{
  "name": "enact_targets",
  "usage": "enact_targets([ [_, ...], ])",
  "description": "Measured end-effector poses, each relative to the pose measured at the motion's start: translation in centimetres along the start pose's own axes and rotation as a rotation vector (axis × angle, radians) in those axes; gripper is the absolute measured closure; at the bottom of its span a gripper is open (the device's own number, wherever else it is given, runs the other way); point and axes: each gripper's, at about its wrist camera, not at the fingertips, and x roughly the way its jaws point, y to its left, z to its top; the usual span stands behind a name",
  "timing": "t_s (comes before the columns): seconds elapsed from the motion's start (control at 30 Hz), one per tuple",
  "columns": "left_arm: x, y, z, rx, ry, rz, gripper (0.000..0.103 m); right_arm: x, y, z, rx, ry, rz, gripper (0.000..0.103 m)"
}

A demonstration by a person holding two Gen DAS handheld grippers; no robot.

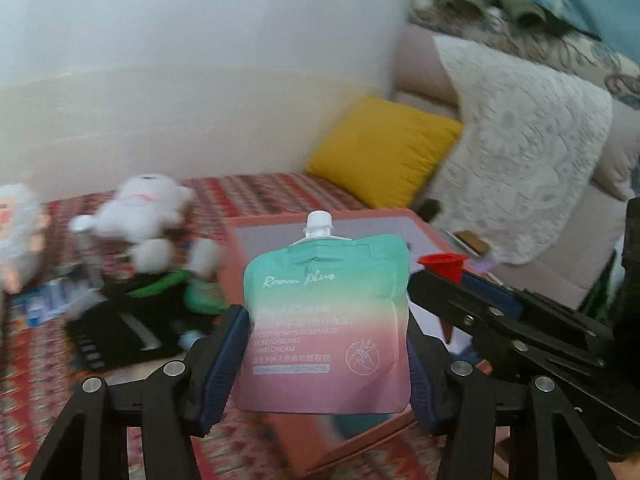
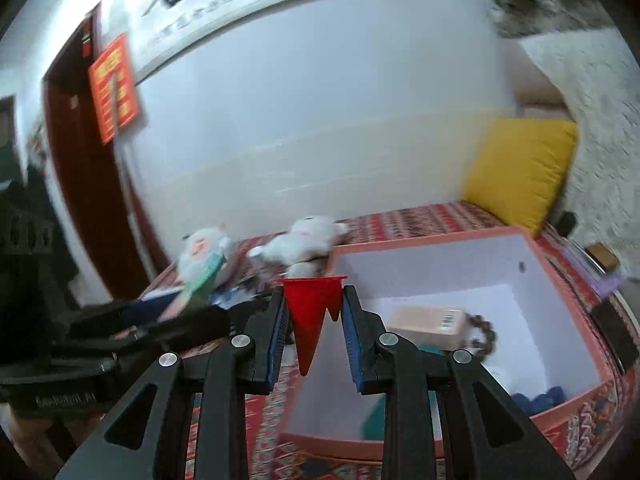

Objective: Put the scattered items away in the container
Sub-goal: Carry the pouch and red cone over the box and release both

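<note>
A: Listing item one: left gripper point(image 1: 326, 344), jaws closed partway onto a hand cream pouch point(image 1: 326, 320). Pouch upright, white cap on top, teal fading to pink, pinched at both side edges by the blue pads.

B: Position of the pouch?

A: Held in the air in front of the pink storage box point(image 2: 568, 404), above its near corner as seen from the left wrist view. Not touching the box.

B: Item two?

A: Right gripper point(image 2: 314, 332), jaws narrowed around a red plastic funnel point(image 2: 306, 316). Wide mouth up, spout pointing down, gripped on the cone by both pads. It hangs over the box's left wall, near the rim.

B: Box contents?

A: One pale peach carton point(image 2: 426, 322) with a barcode label, lying flat. One string of dark brown beads point(image 2: 486, 334) just beside it, touching its right end. Dark blue and teal items at the near edge, too blurred and hidden to name.

B: Still outside the box?

A: One white plush toy point(image 1: 142, 216) and a second pale plush point(image 2: 204, 252), both on the red patterned cloth point(image 1: 24, 360) left of the box. Black and green items in front of the white plush, possibly clothing; blur prevents certainty. One yellow cushion point(image 1: 384, 148) behind the box against the wall.
</note>
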Motion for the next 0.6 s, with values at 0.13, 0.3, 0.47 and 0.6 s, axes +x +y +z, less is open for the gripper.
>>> enact_targets([
  [0.13, 3.8, -2.6, 0.4, 0.042, 0.044, -0.024, 0.041, 0.7, -4.2, 0.5, 0.068, 0.010, -0.054, 0.075],
  [0.3, 8.1, -4.0, 0.2, 0.057, 0.102, -0.030, 0.041, 2.2, -8.0, 0.7, 0.124, 0.035, -0.092, 0.075],
  [0.47, 11.0, -3.4, -0.4, 0.053, 0.147, -0.017, 0.041, 3.4, -9.3, 1.0, 0.143, 0.042, -0.108, 0.075],
  [0.6, 12.3, -2.5, -1.0, 0.042, 0.173, -0.043, 0.031, 4.6, -9.2, 0.9, 0.142, 0.045, -0.142, 0.073],
])
